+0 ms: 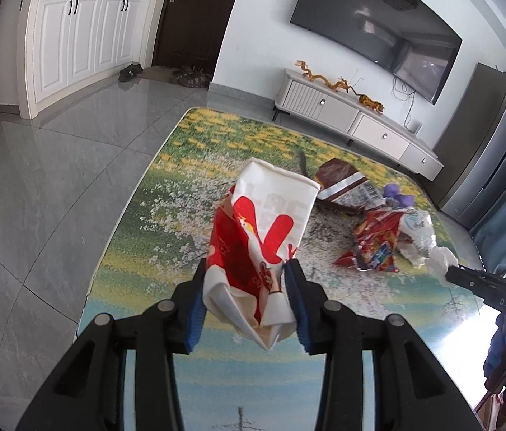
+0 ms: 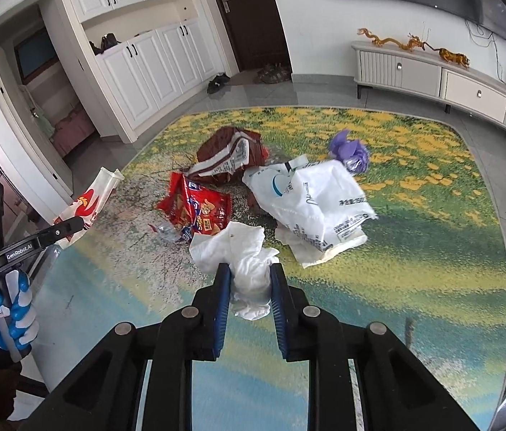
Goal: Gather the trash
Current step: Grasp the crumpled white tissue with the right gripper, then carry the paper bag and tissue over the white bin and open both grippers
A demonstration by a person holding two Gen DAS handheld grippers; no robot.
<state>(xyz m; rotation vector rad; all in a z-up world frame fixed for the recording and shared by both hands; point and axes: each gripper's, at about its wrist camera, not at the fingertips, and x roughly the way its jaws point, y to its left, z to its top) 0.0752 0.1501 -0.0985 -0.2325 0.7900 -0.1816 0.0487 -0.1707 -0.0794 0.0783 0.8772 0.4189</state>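
My left gripper (image 1: 246, 269) is shut on a red and white paper bag (image 1: 260, 230) and holds it above the floral rug (image 1: 167, 222); the bag also shows in the right wrist view (image 2: 91, 201). My right gripper (image 2: 249, 276) is shut on a crumpled white tissue (image 2: 242, 251), above the rug (image 2: 414, 251); the tissue shows in the left wrist view (image 1: 439, 258). On the rug lie a red snack bag (image 2: 195, 208), a brown wrapper (image 2: 228, 154), a white plastic bag (image 2: 317, 201) and a purple scrap (image 2: 350, 147).
Grey tiled floor (image 1: 55, 165) surrounds the rug. A low white TV cabinet (image 2: 432, 75) stands along the far wall under a television (image 1: 378, 25). White cupboards (image 1: 73, 43) and a dark door (image 1: 195, 18) are at the far left, with shoes (image 1: 188, 75) by the door.
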